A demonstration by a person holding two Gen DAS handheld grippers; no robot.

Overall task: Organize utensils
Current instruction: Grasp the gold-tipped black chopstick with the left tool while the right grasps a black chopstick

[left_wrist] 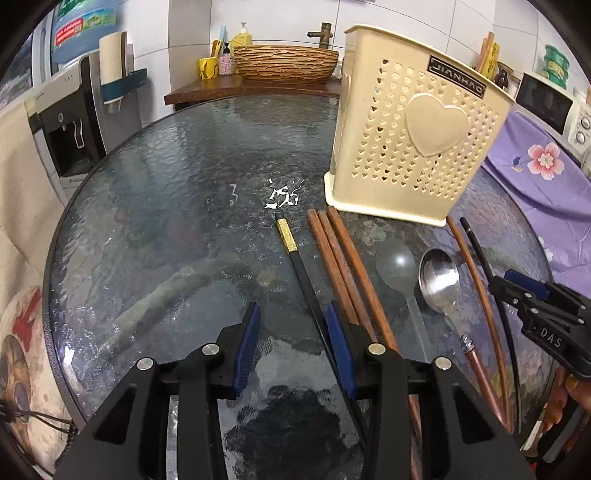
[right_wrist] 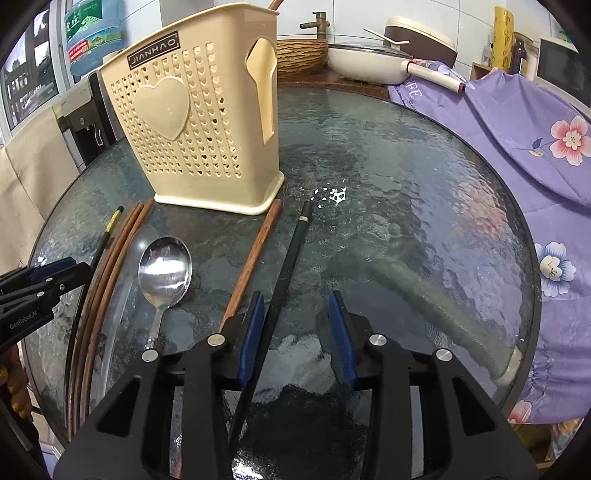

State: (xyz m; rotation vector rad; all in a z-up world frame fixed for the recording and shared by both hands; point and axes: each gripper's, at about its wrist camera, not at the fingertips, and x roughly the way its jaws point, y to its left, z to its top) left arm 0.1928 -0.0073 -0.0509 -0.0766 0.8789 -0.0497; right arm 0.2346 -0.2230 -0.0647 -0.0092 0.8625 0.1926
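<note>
Utensils: laid in a row on the round glass worktop (left_wrist: 166, 206) before the upright cream holder (left_wrist: 413, 122). Left claw (left_wrist: 293, 347) low over the glass, fingers spread, gold-banded black chopstick (left_wrist: 291, 243) passing beside its right finger. Right claw (right_wrist: 295, 332) likewise low and released, plain black chopstick (right_wrist: 291, 254) between its fingers. Three brown chopsticks (left_wrist: 340, 254), translucent spoon (left_wrist: 397, 264), steel spoon (left_wrist: 439, 280), single brown chopstick (right_wrist: 255, 254) lie between.

I see a home kitchen: ahead of my fingers stand a basin (left_wrist: 286, 62) with faucet (left_wrist: 324, 35), a microwave (left_wrist: 546, 101) to the right, a water dispenser (left_wrist: 66, 122) left, a rice cooker (right_wrist: 419, 38).
</note>
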